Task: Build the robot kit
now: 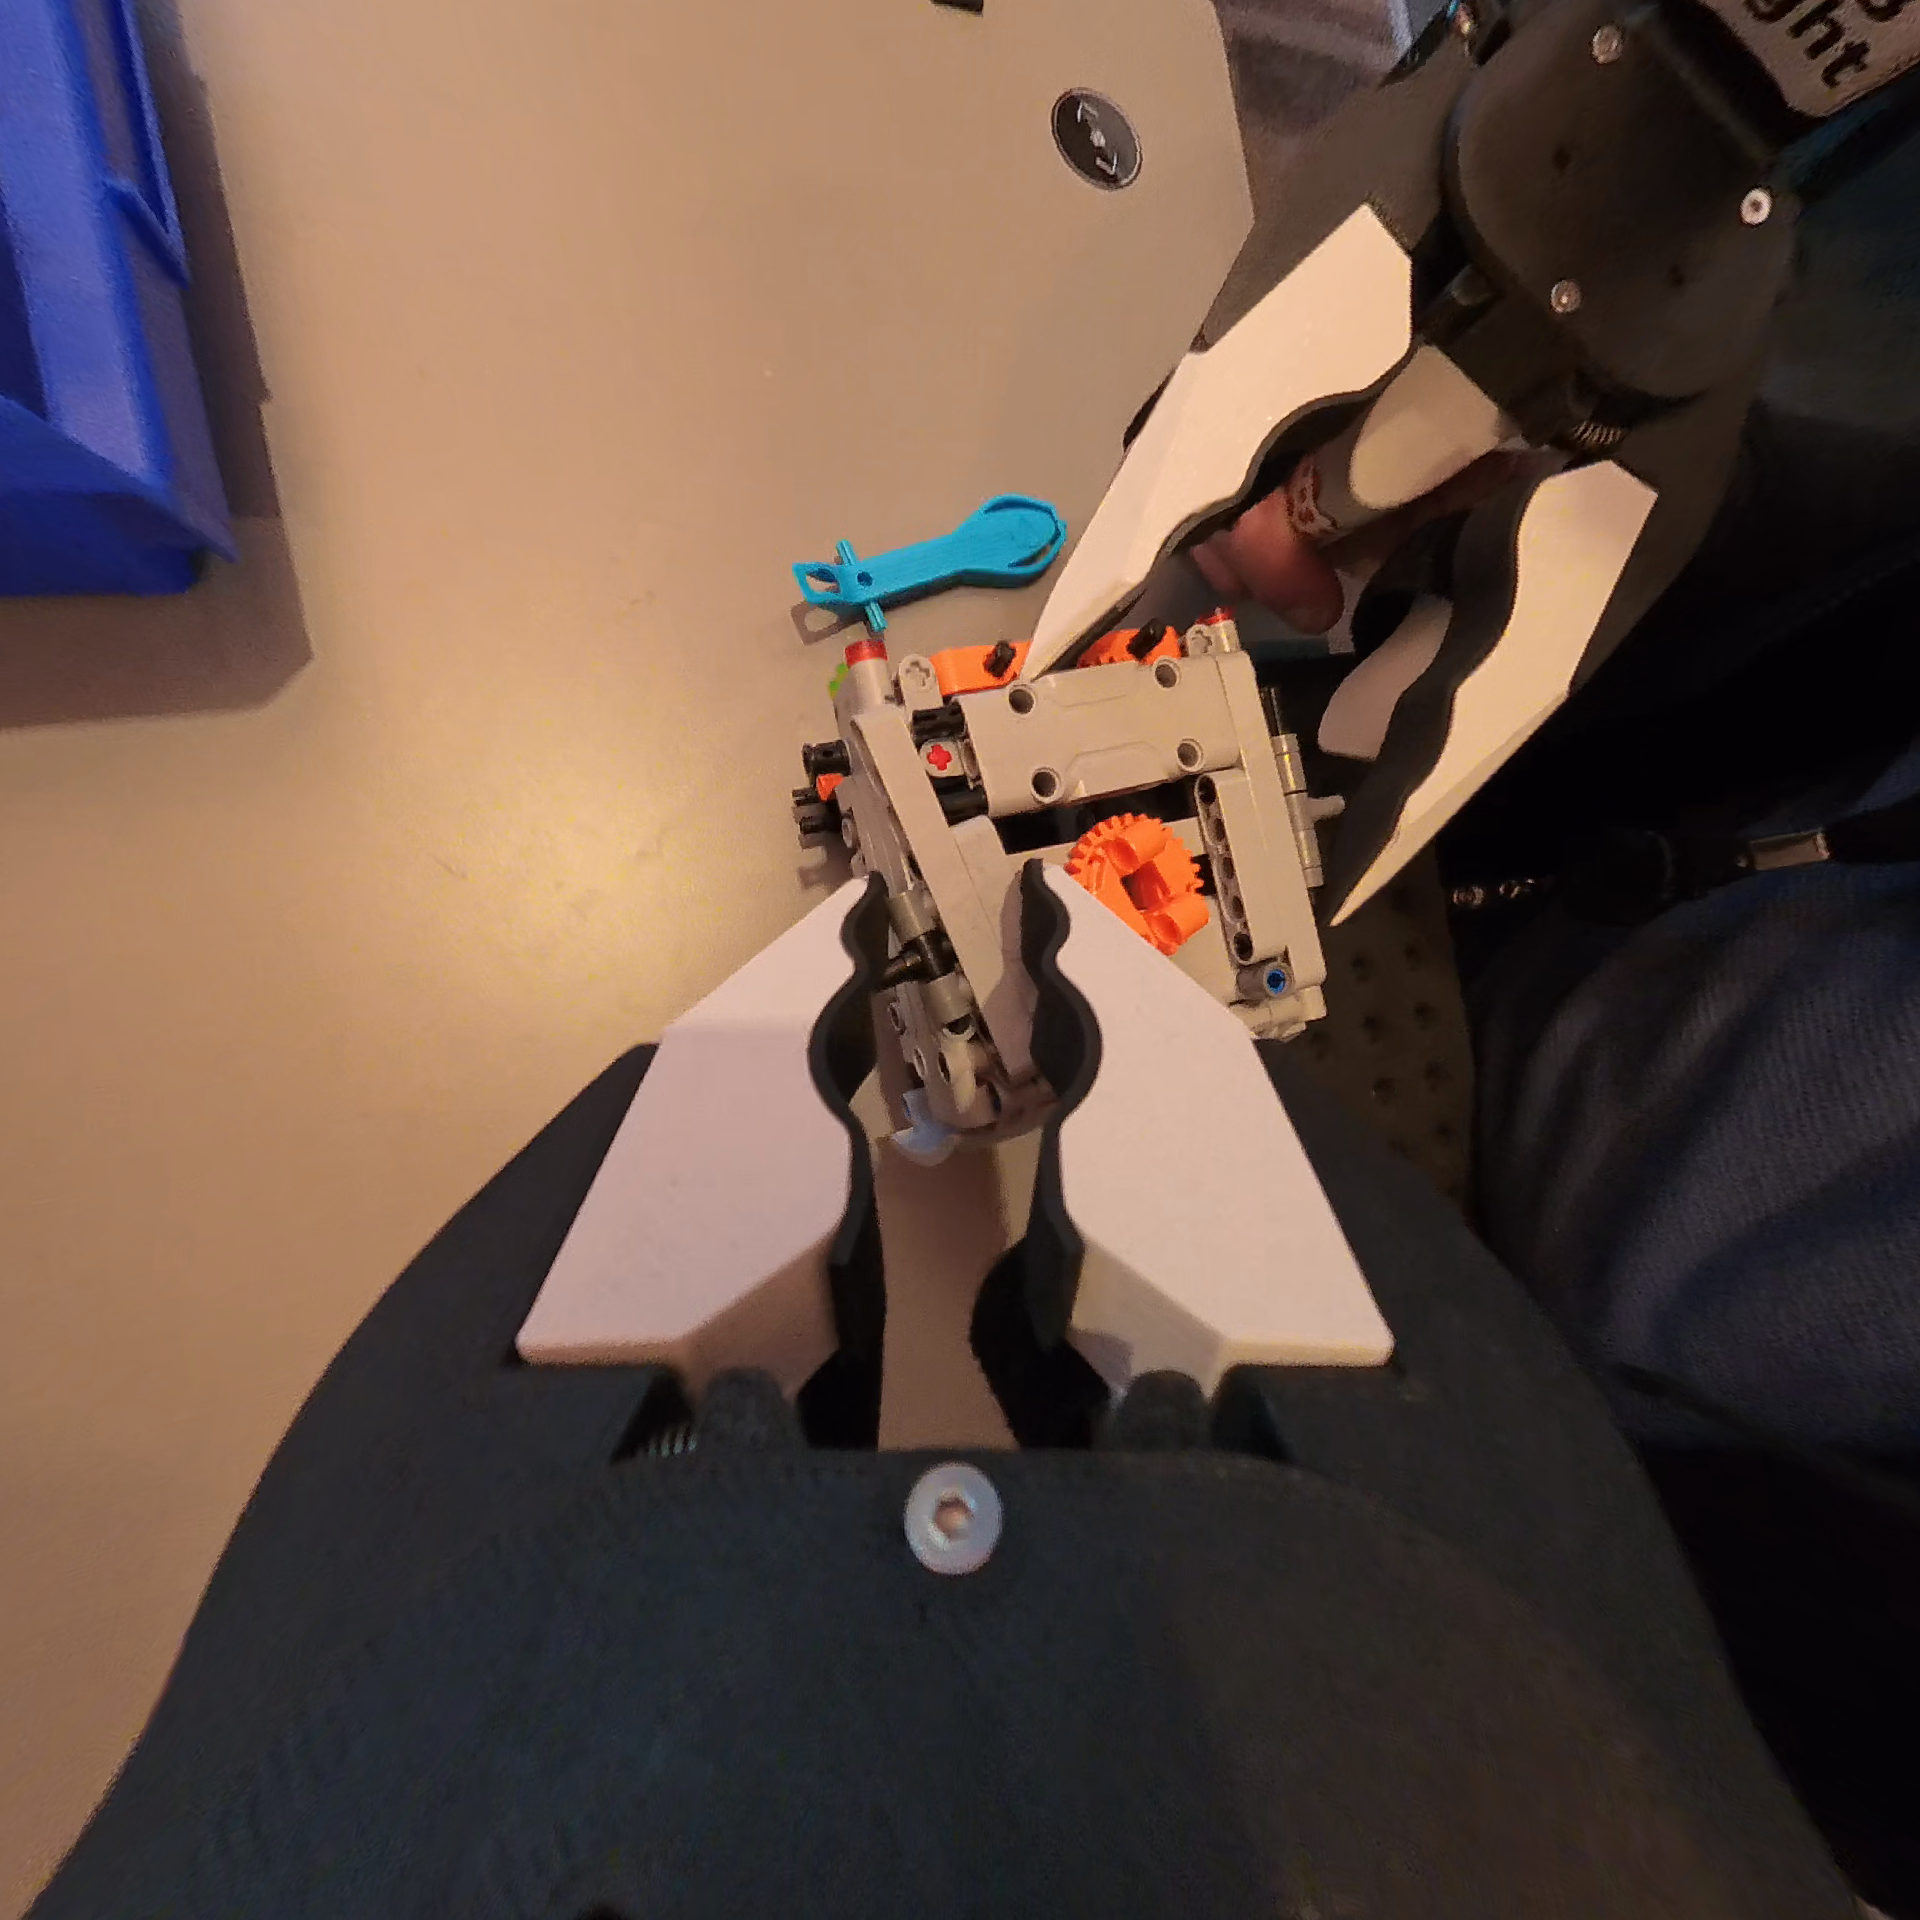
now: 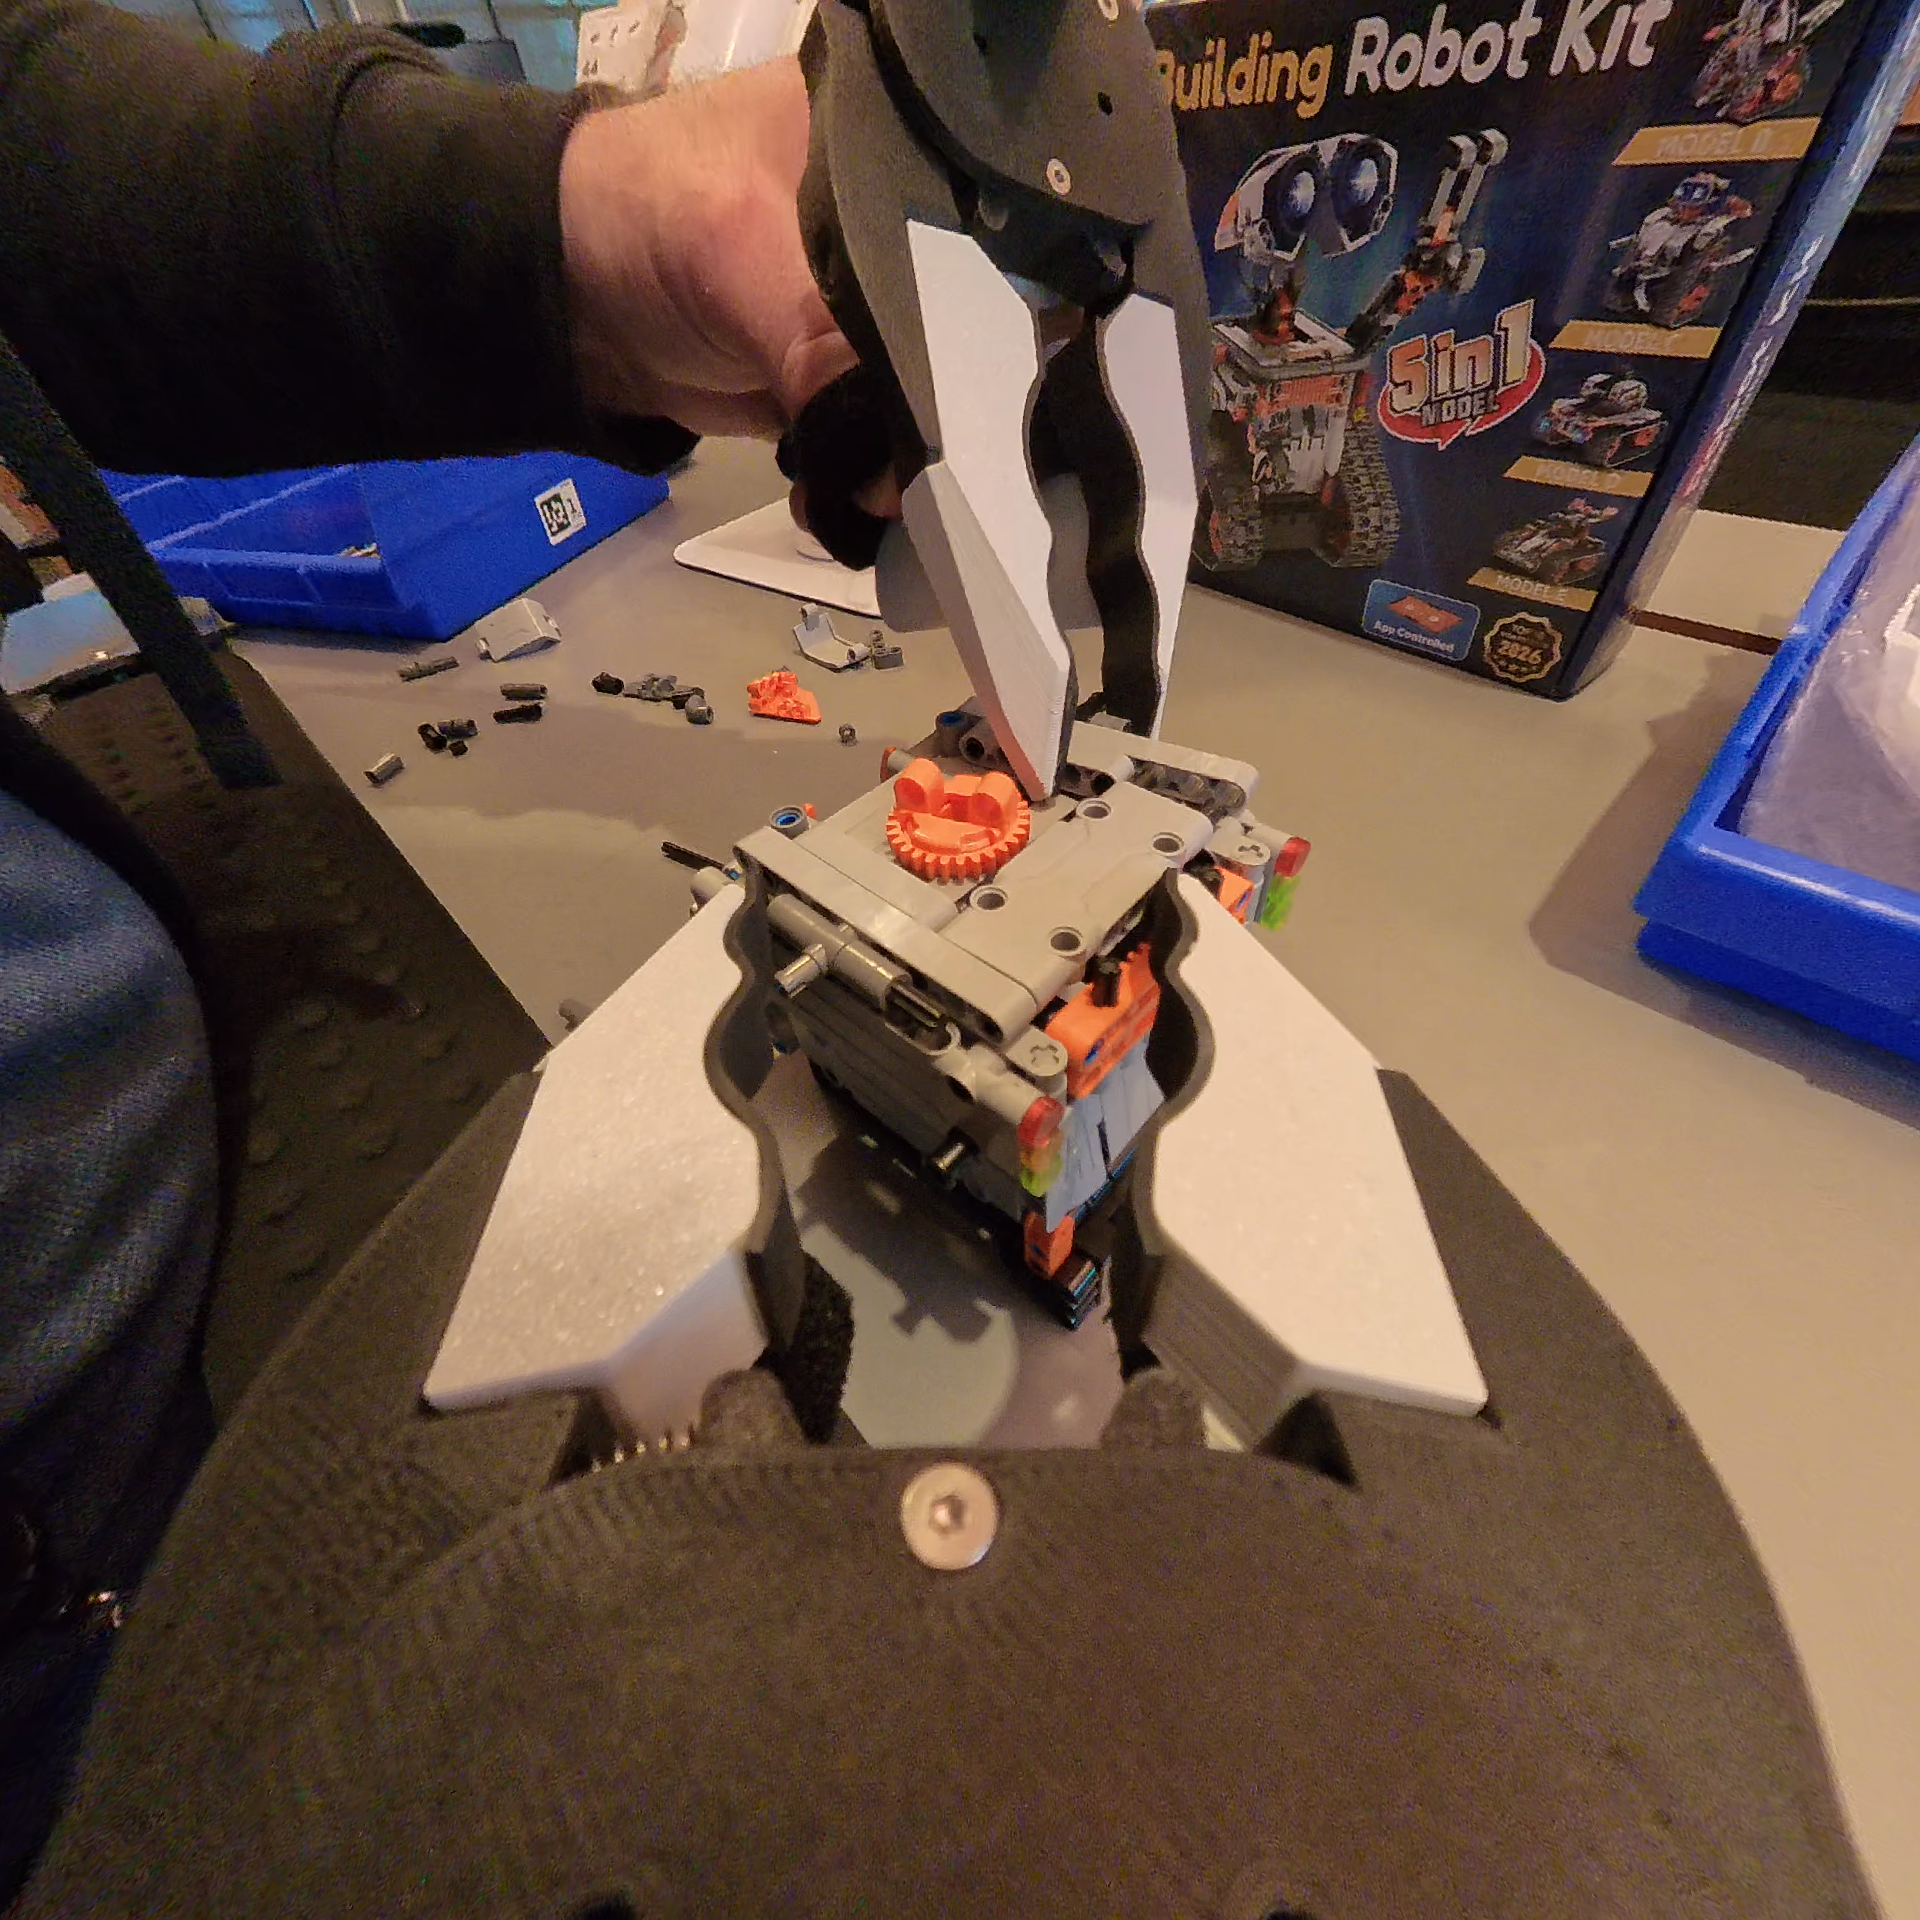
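Note:
A grey and orange brick model (image 1: pixel 1101 748) with an orange gear (image 1: pixel 1132 883) is held at the table's near edge. My left gripper (image 1: pixel 951 904) is shut on a grey panel at the model's side. In the right wrist view the left gripper (image 2: pixel 1101 748) comes down from above onto the model's far end. My right gripper (image 2: pixel 956 894) stands around the model (image 2: pixel 997 935), its pads touching both sides, with the gear (image 2: pixel 956 821) on top. In the left wrist view the right gripper (image 1: pixel 1190 790) reaches in from the upper right.
A teal plastic tool (image 1: pixel 935 551) lies on the grey table (image 1: pixel 623 416) behind the model. A blue bin (image 1: pixel 83 312) stands at the far left. The right wrist view shows loose black and grey pieces (image 2: pixel 520 707), an orange piece (image 2: pixel 784 696), blue bins (image 2: pixel 395 540) (image 2: pixel 1787 831) and a printed kit box (image 2: pixel 1507 312). My right fingertips sit around 5 cm from my left ones.

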Motion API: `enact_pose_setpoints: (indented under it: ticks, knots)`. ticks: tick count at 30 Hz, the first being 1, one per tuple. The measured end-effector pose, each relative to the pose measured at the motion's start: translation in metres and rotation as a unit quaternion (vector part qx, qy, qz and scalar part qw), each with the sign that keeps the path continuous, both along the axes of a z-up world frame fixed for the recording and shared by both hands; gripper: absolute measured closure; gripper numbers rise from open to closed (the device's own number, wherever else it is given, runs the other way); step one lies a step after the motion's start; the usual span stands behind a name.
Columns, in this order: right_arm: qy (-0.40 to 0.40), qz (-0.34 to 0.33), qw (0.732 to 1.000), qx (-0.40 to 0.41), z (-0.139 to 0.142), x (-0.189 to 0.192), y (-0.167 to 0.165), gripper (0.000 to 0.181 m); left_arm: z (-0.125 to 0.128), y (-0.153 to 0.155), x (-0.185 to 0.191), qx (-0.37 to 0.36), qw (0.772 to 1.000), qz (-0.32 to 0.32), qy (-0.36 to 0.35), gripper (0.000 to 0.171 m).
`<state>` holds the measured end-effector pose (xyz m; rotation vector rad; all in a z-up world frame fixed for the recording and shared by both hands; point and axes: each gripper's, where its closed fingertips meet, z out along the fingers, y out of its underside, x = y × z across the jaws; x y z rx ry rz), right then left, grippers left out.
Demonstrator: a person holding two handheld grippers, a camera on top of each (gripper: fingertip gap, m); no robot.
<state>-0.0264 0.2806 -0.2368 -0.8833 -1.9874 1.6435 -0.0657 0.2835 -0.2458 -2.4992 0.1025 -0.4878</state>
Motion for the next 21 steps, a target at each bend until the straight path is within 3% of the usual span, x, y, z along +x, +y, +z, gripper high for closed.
enact_pose_setpoints:
  ticks: [11,13,19,21]
  knots:
    - [0.004,0.0,1.0,-0.027,0.002,0.004,0.003,0.111,-0.002,-0.001,0.006,-0.018,0.997,-0.073,0.036,0.148]
    - [0.005,0.009,0.999,-0.042,0.006,0.009,0.007,0.131,-0.002,-0.002,0.007,-0.023,0.995,-0.09,0.043,0.147]
    - [-0.006,0.01,0.999,-0.037,0.006,0.01,0.006,0.131,-0.001,-0.003,0.009,-0.039,0.992,-0.108,0.056,0.148]
    - [-0.008,0.004,0.999,-0.045,0.008,0.013,0.005,0.12,-0.001,-0.002,0.011,-0.042,0.992,-0.103,0.06,0.148]
